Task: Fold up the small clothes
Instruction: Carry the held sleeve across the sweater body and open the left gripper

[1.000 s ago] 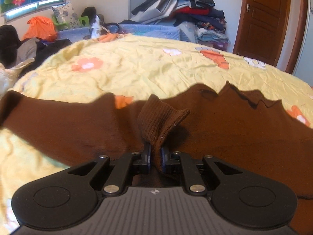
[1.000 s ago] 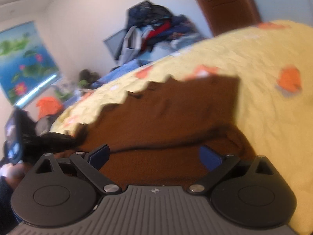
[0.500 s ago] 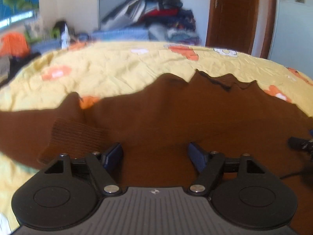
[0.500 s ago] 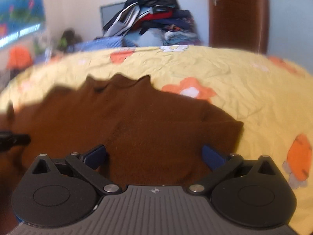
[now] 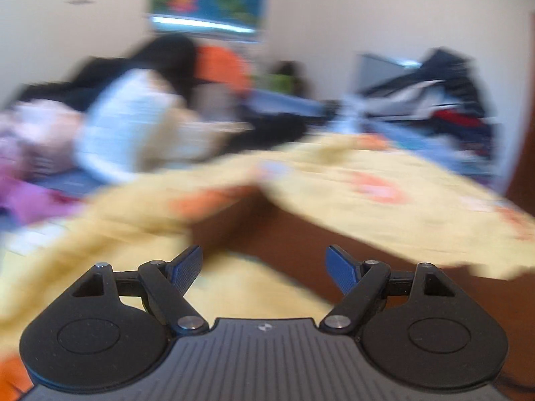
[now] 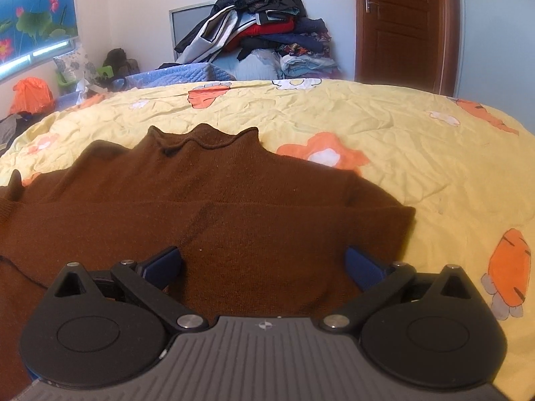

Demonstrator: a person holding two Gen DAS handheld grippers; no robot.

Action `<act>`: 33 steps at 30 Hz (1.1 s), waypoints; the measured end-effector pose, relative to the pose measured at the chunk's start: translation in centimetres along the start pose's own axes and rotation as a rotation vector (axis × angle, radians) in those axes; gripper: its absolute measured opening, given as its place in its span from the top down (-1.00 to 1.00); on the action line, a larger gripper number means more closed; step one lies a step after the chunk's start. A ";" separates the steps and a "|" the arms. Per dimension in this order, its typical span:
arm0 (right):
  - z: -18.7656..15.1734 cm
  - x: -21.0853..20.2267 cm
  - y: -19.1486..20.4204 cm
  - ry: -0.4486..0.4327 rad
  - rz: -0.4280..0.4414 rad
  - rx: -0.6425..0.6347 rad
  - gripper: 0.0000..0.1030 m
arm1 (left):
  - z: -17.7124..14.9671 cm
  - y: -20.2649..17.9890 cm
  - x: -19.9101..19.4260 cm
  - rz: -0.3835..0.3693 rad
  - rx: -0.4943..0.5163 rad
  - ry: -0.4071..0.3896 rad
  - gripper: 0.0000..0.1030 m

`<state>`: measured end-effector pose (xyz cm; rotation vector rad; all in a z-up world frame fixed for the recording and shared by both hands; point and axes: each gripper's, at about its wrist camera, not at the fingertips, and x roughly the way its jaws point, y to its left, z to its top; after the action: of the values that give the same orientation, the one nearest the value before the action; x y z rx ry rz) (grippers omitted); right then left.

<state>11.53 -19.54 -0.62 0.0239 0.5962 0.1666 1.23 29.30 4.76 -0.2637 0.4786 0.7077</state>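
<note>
**Brown sweater flat on the bed, both grippers released**

Left wrist view: Brown knit shows only as a blurred patch, the sweater (image 5: 284, 234), lying just beyond the left gripper (image 5: 264, 267) and running off to the near right. The picture is smeared by motion. The jaws have just been opening and now stand wide apart with nothing between the blue pads (image 5: 187, 269). A yellow bedsheet (image 5: 384, 200) with orange flowers lies under the sweater. Far left, a blurred heap of pale and pink clothes (image 5: 127, 123) is visible.

Right wrist view: The sweater (image 6: 217, 214) lies spread on the bedsheet (image 6: 418, 140), collar at the far side, right sleeve folded in across the body. The right gripper (image 6: 264, 267) hovers over the near part of the sweater, jaws spread wide, gripping nothing. A pile of dark clothes (image 6: 260, 23) stands against the far wall, left of a brown door (image 6: 401, 23).
</note>
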 end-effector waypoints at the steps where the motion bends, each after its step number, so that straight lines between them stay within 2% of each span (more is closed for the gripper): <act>1: 0.0 0.0 0.0 0.000 -0.001 -0.001 -1.00 | 0.6 1.2 1.0 0.016 0.000 0.020 -0.58; 5: 0.0 0.1 0.1 0.001 -0.007 -0.003 -1.00 | 1.6 4.3 4.2 -0.014 -0.053 0.109 -0.56; 8: 0.0 0.2 0.2 0.003 -0.013 -0.008 -1.00 | 1.6 4.1 5.7 -0.024 -0.064 0.113 -0.53; 10: 0.0 0.2 0.2 0.004 -0.016 -0.012 -1.00 | 1.5 3.3 7.0 0.000 -0.001 0.129 -0.10; 11: 0.0 0.2 0.2 0.005 -0.018 -0.013 -1.00 | 1.3 2.8 7.7 -0.004 0.033 0.146 0.41; 12: 0.0 0.3 0.2 0.005 -0.018 -0.013 -1.00 | 1.2 2.2 7.9 -0.007 0.058 0.153 0.80; 13: 0.0 0.2 0.3 0.004 -0.017 -0.012 -1.00 | 1.2 1.6 7.6 -0.004 0.080 0.139 0.87; 16: 0.0 0.2 0.3 0.004 -0.017 -0.011 -1.00 | 2.5 0.2 4.9 0.011 0.081 0.069 0.87; 19: 0.0 0.2 0.3 0.003 -0.016 -0.009 -1.00 | 4.1 -2.5 0.5 -0.093 0.048 0.012 0.88; 21: 0.1 0.2 0.2 0.002 -0.014 -0.005 -1.00 | 4.7 -5.7 -3.0 -0.227 0.031 0.009 0.88; 23: 0.1 0.2 0.1 -0.001 -0.009 0.002 -1.00 | 4.4 -9.9 -6.8 -0.394 0.038 0.014 0.88; 26: 0.0 0.1 -0.2 -0.008 0.003 0.021 -1.00 | 1.8 -17.5 -11.8 -0.688 0.122 0.083 0.86; 28: 0.0 -0.1 -0.5 -0.017 0.017 0.043 -1.00 | -0.9 -22.1 -14.0 -0.926 0.232 0.180 0.78; 29: 0.0 -0.2 -0.8 -0.022 0.028 0.059 -1.00 | -2.2 -23.9 -14.9 -0.989 0.277 0.227 0.75; 31: -0.1 -0.5 -1.5 -0.038 0.052 0.102 -1.00 | -3.9 -25.9 -16.2 -0.995 0.335 0.272 0.42; 33: -0.2 -0.7 -2.2 -0.056 0.080 0.150 -1.00 | -4.9 -25.4 -16.8 -0.972 0.324 0.231 -0.60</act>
<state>11.16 -21.87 -0.55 0.1969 0.5516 0.1981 5.72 -0.59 10.81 -0.2374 0.6004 -0.3517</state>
